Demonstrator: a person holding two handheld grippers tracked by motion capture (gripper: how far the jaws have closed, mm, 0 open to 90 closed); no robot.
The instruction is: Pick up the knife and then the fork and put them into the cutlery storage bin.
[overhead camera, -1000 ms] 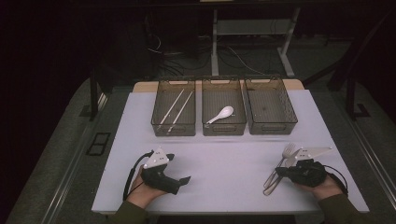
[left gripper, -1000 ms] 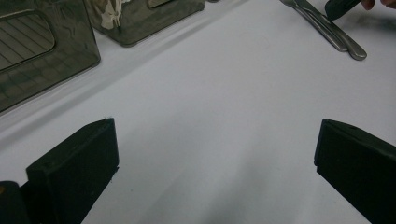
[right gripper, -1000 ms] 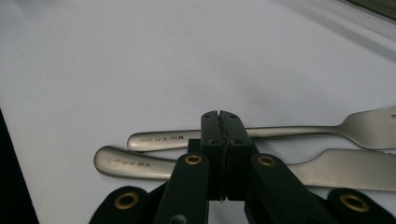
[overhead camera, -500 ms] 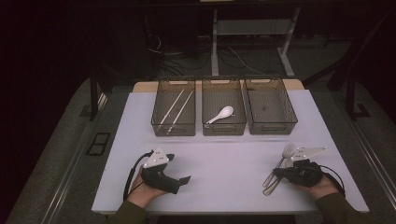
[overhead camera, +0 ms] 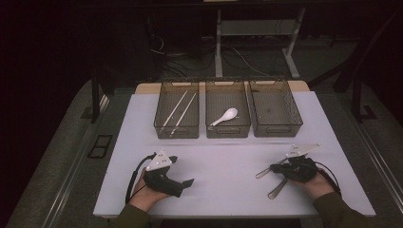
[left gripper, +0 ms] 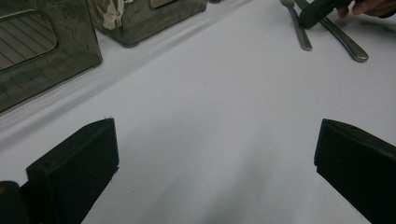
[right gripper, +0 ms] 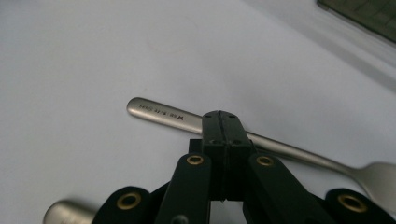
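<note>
The right gripper (overhead camera: 274, 167) rests low over the table (overhead camera: 228, 156), jaws pressed together above the fork (right gripper: 289, 150) handle, gripping nothing. The left gripper (overhead camera: 183, 183) has jaws spread wide over bare table, well apart from the fork.

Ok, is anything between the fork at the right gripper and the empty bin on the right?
Nothing visible. Bare white table lies between the fork under the shut right gripper and the empty bin. The second metal utensil lies nearer the person.
</note>
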